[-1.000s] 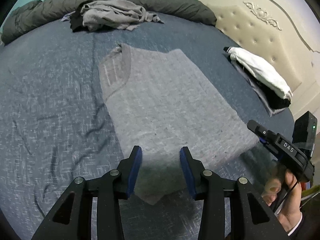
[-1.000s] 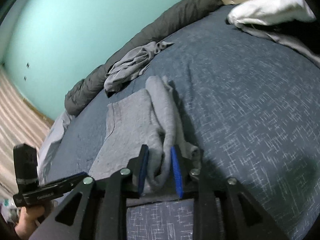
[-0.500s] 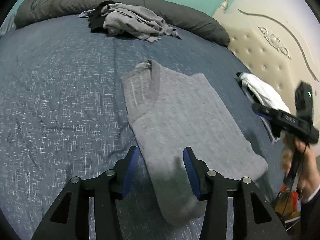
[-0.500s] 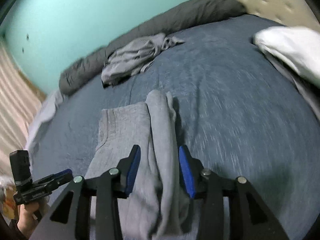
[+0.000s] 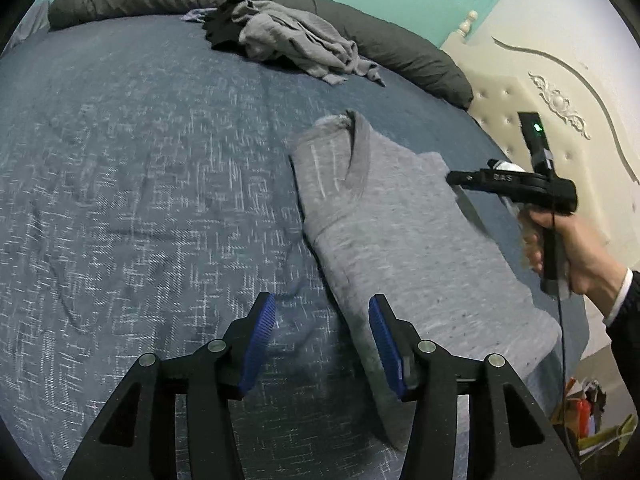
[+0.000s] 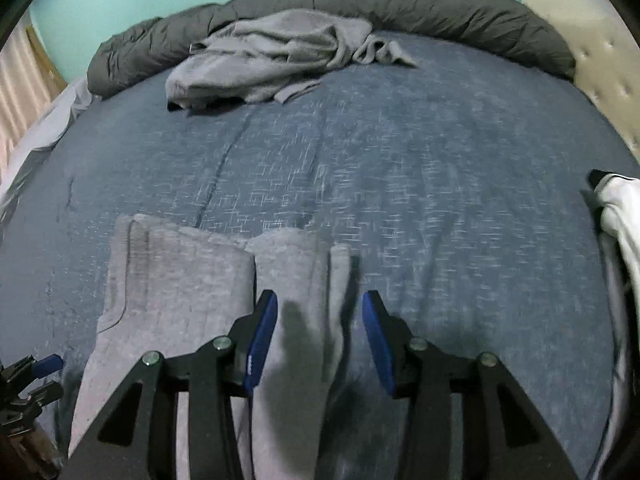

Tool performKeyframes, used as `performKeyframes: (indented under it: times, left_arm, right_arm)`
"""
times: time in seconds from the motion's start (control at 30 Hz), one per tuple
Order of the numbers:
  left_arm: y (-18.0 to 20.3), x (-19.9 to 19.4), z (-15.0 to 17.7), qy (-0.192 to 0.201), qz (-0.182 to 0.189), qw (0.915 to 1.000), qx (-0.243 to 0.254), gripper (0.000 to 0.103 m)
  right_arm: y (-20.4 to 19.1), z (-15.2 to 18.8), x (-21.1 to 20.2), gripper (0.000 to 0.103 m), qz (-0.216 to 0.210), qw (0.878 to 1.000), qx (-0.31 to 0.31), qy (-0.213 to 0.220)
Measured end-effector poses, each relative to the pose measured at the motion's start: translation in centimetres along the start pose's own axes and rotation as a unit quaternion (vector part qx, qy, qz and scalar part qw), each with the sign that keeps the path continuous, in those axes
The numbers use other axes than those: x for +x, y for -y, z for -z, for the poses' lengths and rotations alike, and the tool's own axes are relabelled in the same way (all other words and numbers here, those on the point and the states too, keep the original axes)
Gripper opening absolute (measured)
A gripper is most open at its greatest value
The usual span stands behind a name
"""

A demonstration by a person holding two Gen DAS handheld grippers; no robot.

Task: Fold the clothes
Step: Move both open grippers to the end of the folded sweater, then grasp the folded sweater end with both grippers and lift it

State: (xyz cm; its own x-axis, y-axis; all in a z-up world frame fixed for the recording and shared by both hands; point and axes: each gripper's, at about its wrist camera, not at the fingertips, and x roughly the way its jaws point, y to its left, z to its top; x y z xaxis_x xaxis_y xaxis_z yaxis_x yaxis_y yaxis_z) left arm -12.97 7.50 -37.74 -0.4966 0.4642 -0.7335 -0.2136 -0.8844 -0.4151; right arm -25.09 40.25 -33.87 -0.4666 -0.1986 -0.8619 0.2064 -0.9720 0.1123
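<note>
— Two grippers were up, and both stood with blue pads spread wide, nothing between them! The left gripper (image 5: 322, 334) hovered over the long edge of the folded grey knit sweater (image 5: 404, 240), which lay flat on the blue woven bedspread (image 5: 140, 168), collar toward twelve o'clock.

— And the right gripper (image 6: 319, 336)?

— Fingers apart too, above the sweater's folded-in sleeve (image 6: 304, 280). From the left wrist view it sat at three o'clock, held in a hand (image 5: 576, 252) with a dark sleeve.

— Anything else on the bed?

— A crumpled heap of grey clothes (image 6: 272, 56) at twelve o'clock against the dark grey rolled duvet (image 6: 440, 4); white folded cloth (image 6: 620, 208) at three.
</note>
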Motion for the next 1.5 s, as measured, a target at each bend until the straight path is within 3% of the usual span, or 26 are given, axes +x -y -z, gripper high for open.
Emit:
performKeyframes:
  times: [0.1, 0.17, 0.23, 0.37, 0.43, 0.53, 0.63, 0.7, 0.77, 0.93, 1.1, 1.23, 1.5]
  left_arm:
    - [0.1, 0.2, 0.1, -0.004, 0.005, 1.0000, 0.004, 0.053]
    - [0.1, 0.3, 0.3, -0.006, 0.006, 1.0000, 0.004, 0.053]
    - [0.2, 0.3, 0.4, -0.007, 0.006, 0.9999, 0.006, 0.053]
    - [0.3, 0.6, 0.9, -0.011, 0.004, 0.9999, 0.008, 0.053]
    - [0.3, 0.5, 0.9, -0.012, 0.005, 0.9999, 0.007, 0.053]
    - [0.2, 0.4, 0.7, -0.013, 0.010, 0.9999, 0.004, 0.054]
    - [0.1, 0.6, 0.5, -0.019, 0.021, 0.9996, -0.002, 0.059]
    - [0.0, 0.7, 0.4, -0.023, 0.029, 0.9993, -0.010, 0.060]
    - [-0.1, 0.8, 0.4, -0.027, 0.038, 0.9987, -0.020, 0.062]
    - [0.0, 1.3, 0.2, -0.047, 0.063, 0.9959, -0.045, 0.068]
    - [0.6, 1.7, 0.2, -0.072, 0.099, 0.9898, -0.073, 0.068]
    - [1.8, 2.5, 0.0, -0.093, 0.091, 0.9893, -0.066, 0.068]
    - [3.1, 3.5, 0.3, -0.116, 0.077, 0.9880, -0.068, 0.068]
  right_arm:
    - [-0.6, 0.0, 1.4, 0.032, 0.005, 1.000, -0.014, -0.013]
    - [-1.3, 0.1, 1.8, 0.008, 0.009, 0.999, -0.035, -0.017]
    - [-2.2, 0.3, 1.0, 0.003, 0.035, 0.998, -0.060, 0.001]
    - [-4.3, 0.6, -1.0, 0.003, 0.102, 0.986, -0.127, 0.047]
    - [-5.2, 0.8, -0.7, 0.003, 0.140, 0.976, -0.162, 0.041]
    - [-3.8, 0.5, 0.6, 0.004, 0.158, 0.979, -0.132, 0.003]
    - [-1.7, 0.3, 0.0, 0.008, 0.170, 0.982, -0.077, 0.005]
    - [-0.3, 0.5, -0.8, 0.013, 0.114, 0.993, -0.032, 0.005]
    - [0.7, 1.3, -1.5, 0.034, 0.059, 0.998, 0.004, -0.008]
    - [1.4, 5.0, -3.3, 0.057, -0.032, 0.998, 0.051, -0.037]
    - [2.1, 9.0, -4.2, 0.062, -0.109, 0.986, 0.096, -0.087]
    - [2.0, 11.0, -4.4, 0.063, -0.124, 0.979, 0.111, -0.114]
    - [1.5, 10.8, -6.8, 0.063, -0.149, 0.976, 0.122, -0.097]
